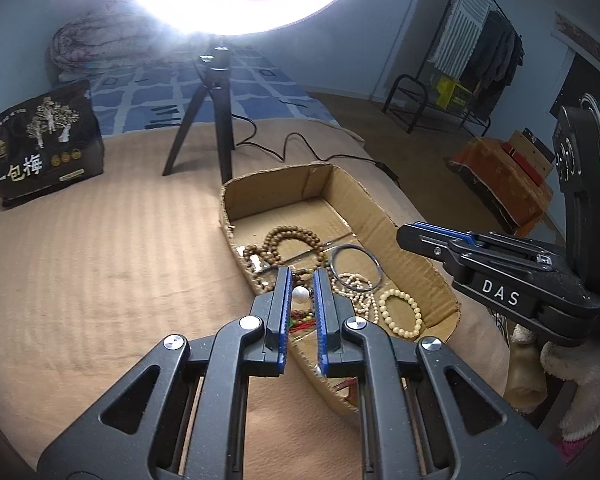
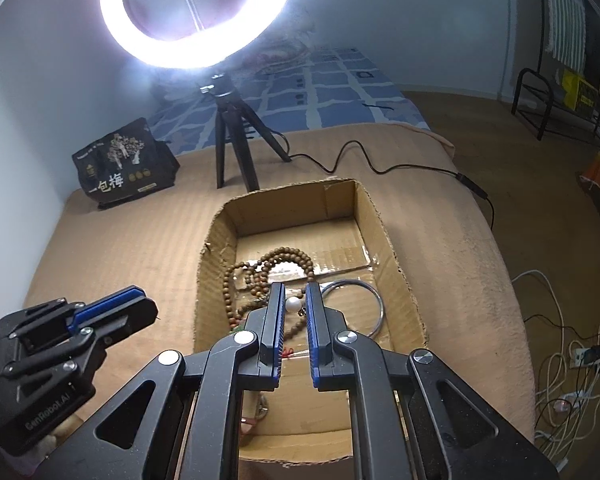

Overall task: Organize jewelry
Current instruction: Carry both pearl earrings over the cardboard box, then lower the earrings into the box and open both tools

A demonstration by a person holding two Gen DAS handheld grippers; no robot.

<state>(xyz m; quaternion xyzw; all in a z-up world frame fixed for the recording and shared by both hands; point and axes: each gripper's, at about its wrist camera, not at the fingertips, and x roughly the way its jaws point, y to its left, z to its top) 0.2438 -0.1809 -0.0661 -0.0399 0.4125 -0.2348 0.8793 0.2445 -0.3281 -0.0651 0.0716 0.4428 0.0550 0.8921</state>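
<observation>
An open cardboard box (image 1: 412,248) sits on the tan blanket and holds the jewelry. Inside lie a long brown wooden bead strand (image 1: 296,236), a metal bangle (image 1: 356,268), a cream bead bracelet (image 1: 400,314) and a strand of small white beads (image 1: 360,292). My left gripper (image 1: 302,274) hovers over the box's near left part, shut and holding nothing. A white bead (image 1: 302,294) down in the box shows through the slit between its fingers. My right gripper (image 2: 295,288) hangs above the box (image 2: 216,264), shut and empty, near the brown beads (image 2: 288,258) and bangle (image 2: 374,300).
A lit ring light on a black tripod (image 1: 216,120) stands behind the box, its cable (image 1: 300,148) trailing right. A black printed bag (image 1: 40,144) stands at the back left. The bed edge drops off to the right, with cables (image 2: 564,360) on the floor.
</observation>
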